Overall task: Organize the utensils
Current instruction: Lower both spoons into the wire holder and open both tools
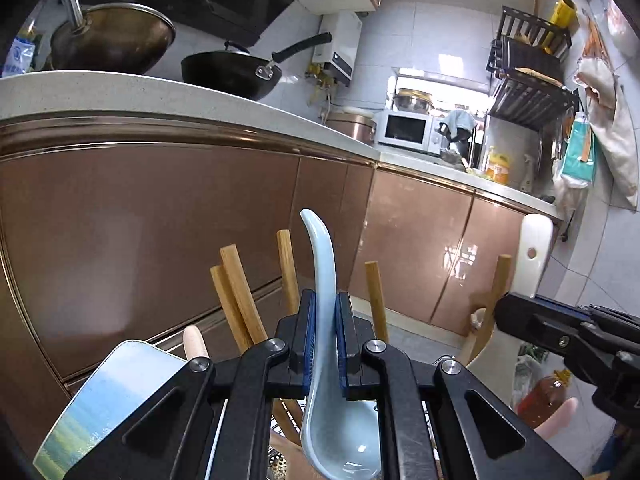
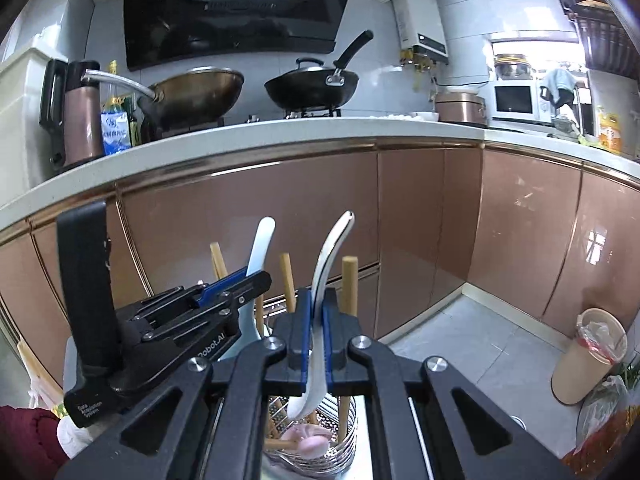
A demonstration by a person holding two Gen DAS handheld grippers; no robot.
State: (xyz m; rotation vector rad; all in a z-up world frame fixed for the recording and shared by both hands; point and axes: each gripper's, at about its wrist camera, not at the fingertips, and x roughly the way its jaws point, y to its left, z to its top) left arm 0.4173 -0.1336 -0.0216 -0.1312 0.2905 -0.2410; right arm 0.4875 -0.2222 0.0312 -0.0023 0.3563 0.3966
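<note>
Left hand-held gripper [image 1: 325,332]: pressed together on the blue spoon [image 1: 324,320], its blue pads pinching the handle just above the bowl.
Blue spoon: pale blue ceramic, upright in the left wrist view, handle curving up past the fingertips, bowl hanging below the pads toward the camera.
Right hand-held gripper [image 2: 316,332]: pressed together on the white spoon [image 2: 320,312], pads pinching the middle of the handle.
White spoon: glossy, upright, handle tip curling up and to the right, small bowl hanging below the pads over the holder.
Grippers together: in the right wrist view the left hand-held gripper [image 2: 244,280] sits just to the left of the right one, the two spoons near each other but apart.
Holder [image 2: 344,452]: a wire-and-mesh metal basket directly below the right hand-held gripper; what carries it cannot be told.
Chopsticks [image 1: 240,300]: several wooden sticks stand upright and tilted in the holder, rising behind both spoons.
Pink utensil [image 2: 308,440]: lies at the bottom of the holder, below the white spoon's bowl.
Cleaver [image 1: 108,396]: a shiny flat blade at the lower left of the left wrist view, beside the left hand-held gripper.
Desk [image 2: 280,136]: pale stone top beyond the holder, above copper-coloured cabinet doors.
Black wok [image 2: 312,84]: on the stove at the far edge of the desk, beside a brass-coloured wok [image 2: 196,92].
Microwave [image 2: 516,100]: toward the desk's right end.
Bin [image 2: 588,360]: on the floor at the right, lined with a plastic bag.
</note>
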